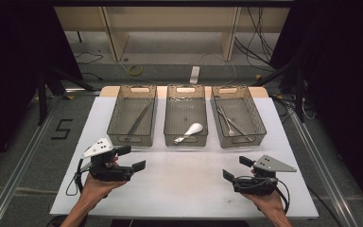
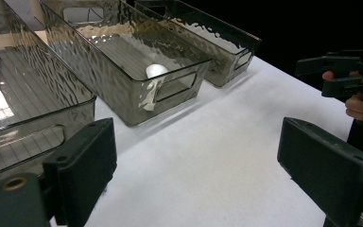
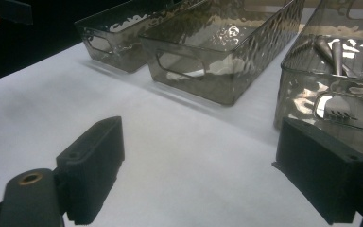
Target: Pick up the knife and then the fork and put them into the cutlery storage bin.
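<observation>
Smoky clear plastic bins (image 1: 185, 134) stand three in a row at the far side of our white table (image 1: 184, 184). We see a white spoon (image 1: 190, 130) lying in the middle bin, dark chopsticks (image 1: 140, 117) in the left bin and metal forks (image 1: 233, 124) in the right bin. Our left gripper (image 1: 131, 158) and right gripper (image 1: 238, 168) hover over bare table near the front edge, well apart, both with jaws spread wide and nothing between them.
</observation>
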Motion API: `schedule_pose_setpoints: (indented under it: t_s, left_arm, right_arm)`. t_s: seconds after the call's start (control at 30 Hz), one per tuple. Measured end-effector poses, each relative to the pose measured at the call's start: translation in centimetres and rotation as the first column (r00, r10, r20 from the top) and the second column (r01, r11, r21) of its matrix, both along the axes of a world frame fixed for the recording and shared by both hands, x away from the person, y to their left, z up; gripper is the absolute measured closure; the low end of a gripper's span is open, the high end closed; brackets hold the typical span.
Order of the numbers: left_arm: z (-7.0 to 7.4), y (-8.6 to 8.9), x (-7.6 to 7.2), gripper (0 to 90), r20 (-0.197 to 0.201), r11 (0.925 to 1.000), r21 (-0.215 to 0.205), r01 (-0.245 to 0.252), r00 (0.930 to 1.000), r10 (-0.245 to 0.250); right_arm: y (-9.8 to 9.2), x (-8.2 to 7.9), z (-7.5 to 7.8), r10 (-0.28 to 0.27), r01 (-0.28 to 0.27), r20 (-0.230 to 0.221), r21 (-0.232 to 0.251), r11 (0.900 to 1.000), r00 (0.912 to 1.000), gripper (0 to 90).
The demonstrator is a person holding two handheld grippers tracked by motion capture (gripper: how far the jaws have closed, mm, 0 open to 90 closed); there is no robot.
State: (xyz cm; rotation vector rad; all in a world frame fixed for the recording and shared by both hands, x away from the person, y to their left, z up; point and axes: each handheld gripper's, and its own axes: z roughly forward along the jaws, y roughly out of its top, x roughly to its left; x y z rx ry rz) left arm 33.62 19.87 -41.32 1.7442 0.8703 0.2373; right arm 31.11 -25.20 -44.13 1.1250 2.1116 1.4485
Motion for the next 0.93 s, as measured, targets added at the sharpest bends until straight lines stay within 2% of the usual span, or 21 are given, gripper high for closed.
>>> schedule_pose_setpoints:
  t_s: [0.93]
  left_arm:
    - [0.06, 0.13, 0.11, 11.9, 0.005, 0.9999, 0.000, -0.011, 0.9999, 0.011]
  right_arm:
    - [0.10, 0.19, 0.03, -0.001, 0.001, 0.002, -0.005, 1.000, 1.0000, 16.9]
